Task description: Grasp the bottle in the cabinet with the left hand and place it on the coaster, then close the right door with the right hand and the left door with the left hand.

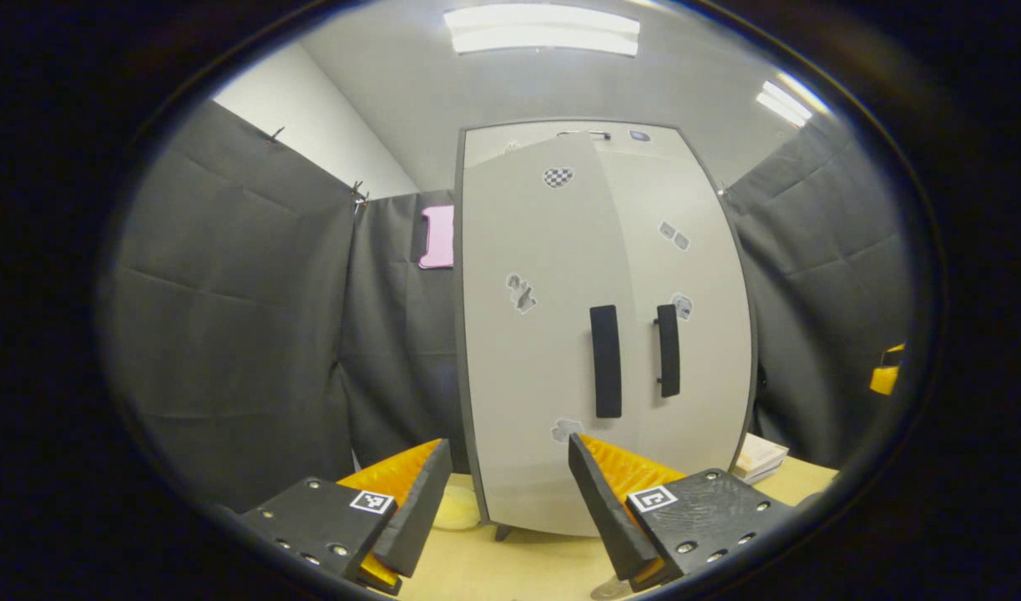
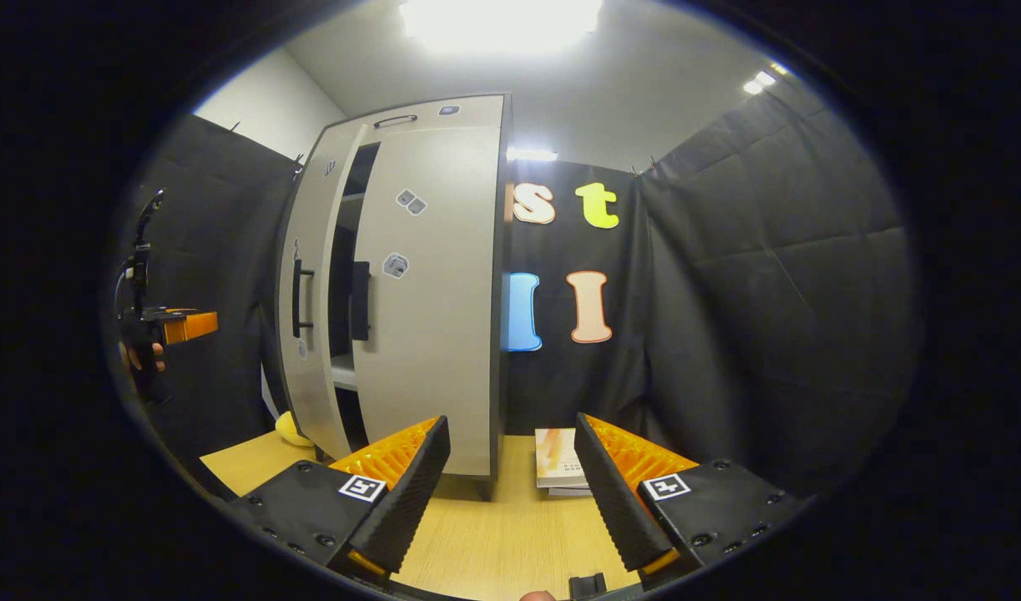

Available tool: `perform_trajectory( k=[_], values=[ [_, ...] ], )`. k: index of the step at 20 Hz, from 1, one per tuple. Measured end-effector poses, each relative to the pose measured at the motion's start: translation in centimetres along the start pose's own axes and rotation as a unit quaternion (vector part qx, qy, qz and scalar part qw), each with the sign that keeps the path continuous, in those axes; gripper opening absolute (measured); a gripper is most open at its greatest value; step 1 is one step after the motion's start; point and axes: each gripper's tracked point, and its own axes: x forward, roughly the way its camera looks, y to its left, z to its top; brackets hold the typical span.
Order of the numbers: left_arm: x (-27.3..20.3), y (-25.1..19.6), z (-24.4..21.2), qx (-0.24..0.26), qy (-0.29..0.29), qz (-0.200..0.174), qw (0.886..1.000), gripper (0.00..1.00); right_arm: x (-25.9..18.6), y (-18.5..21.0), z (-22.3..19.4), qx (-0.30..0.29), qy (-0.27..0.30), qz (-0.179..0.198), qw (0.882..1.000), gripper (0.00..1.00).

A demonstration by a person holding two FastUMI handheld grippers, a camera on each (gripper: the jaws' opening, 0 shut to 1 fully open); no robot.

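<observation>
Left gripper (image 1: 502, 517), fingers spread with nothing between them, faces the cabinet (image 1: 602, 334).
Right gripper (image 2: 510, 492) hovers level over the wooden table (image 2: 493, 542), likewise apart and holding nothing. The right door (image 2: 431, 284) sits flush; the left door (image 2: 314, 284) stands ajar. Books (image 2: 556, 459) lie beside the cabinet. I cannot tell where the bottle is.

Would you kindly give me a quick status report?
Left gripper open, empty. Right gripper open, empty. Cabinet's left door ajar, right door nearly shut. Nothing blocking.
</observation>
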Motion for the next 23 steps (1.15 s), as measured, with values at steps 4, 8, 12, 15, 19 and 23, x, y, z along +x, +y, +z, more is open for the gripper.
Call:
perform_trajectory(
  k=[4, 8, 12, 15, 19, 23],
  values=[
    [-2.6, 1.7, -0.2, 0.003, 0.001, -0.001, 1.0, 0.87, -1.4, 1.5, 0.7, 0.007, -0.006, -0.004, 1.0, 0.96],
    [-5.1, 3.9, 0.0, 0.014, -0.004, 0.006, 1.0, 0.86, -3.0, 2.5, 1.5, 0.012, -0.013, -0.012, 1.0, 0.92],
    [-7.4, 5.5, -0.2, 0.024, -0.007, 0.011, 1.0, 0.86, -4.5, 3.3, 2.2, 0.016, -0.02, -0.019, 1.0, 0.96],
    [-8.9, 6.5, -1.0, 0.026, 0.0, 0.013, 1.0, 0.86, -5.4, 4.0, 2.6, 0.02, -0.023, -0.021, 0.999, 0.96],
    [-10.5, 7.7, -1.8, 0.016, 0.009, 0.014, 1.0, 0.84, -6.4, 4.9, 2.7, 0.022, -0.026, -0.022, 0.999, 0.96],
    [-11.4, 8.6, -2.3, 0.015, 0.016, 0.016, 1.0, 0.87, -7.0, 5.5, 2.6, 0.022, -0.024, -0.021, 0.999, 0.96]
  ],
)
